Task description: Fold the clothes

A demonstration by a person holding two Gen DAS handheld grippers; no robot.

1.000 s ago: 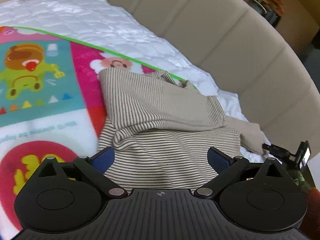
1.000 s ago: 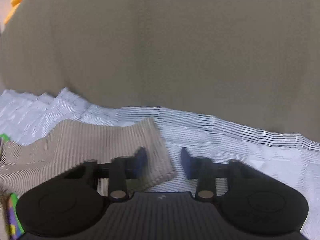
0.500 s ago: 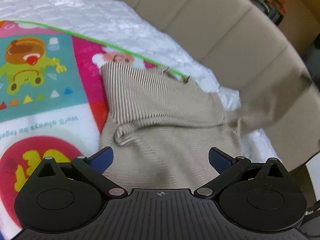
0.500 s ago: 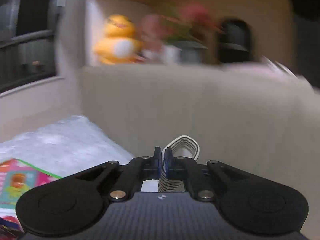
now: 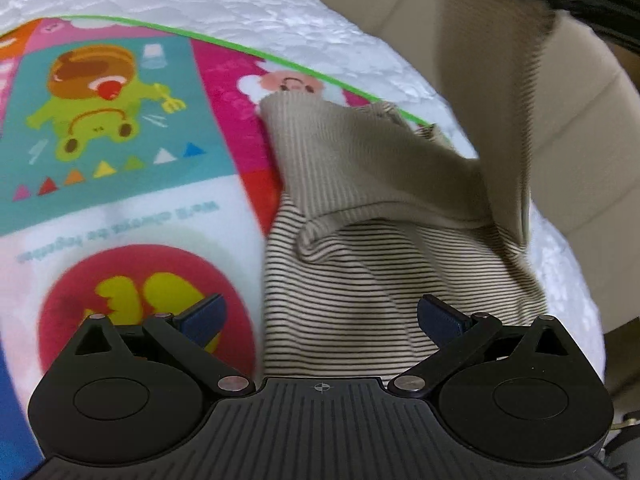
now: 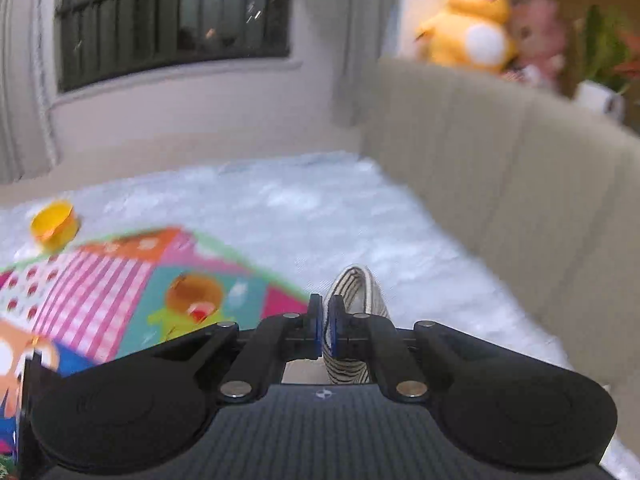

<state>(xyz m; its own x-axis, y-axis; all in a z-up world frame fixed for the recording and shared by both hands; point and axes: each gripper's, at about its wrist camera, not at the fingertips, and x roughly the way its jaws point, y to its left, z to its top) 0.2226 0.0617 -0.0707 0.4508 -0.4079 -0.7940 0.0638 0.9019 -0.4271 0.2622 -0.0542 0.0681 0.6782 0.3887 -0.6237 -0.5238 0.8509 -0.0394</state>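
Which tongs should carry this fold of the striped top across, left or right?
Right. The right tongs are already shut on the striped top's sleeve, lifted above the bed. The left tongs hang open over the top's body, gripping nothing, better suited to pinning it down.

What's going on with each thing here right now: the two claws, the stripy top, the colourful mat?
Left gripper: open, holding nothing.
Right gripper: shut on the sleeve.
Striped top: partly folded, sleeve lifted.
Cartoon mat: spread flat under the top.
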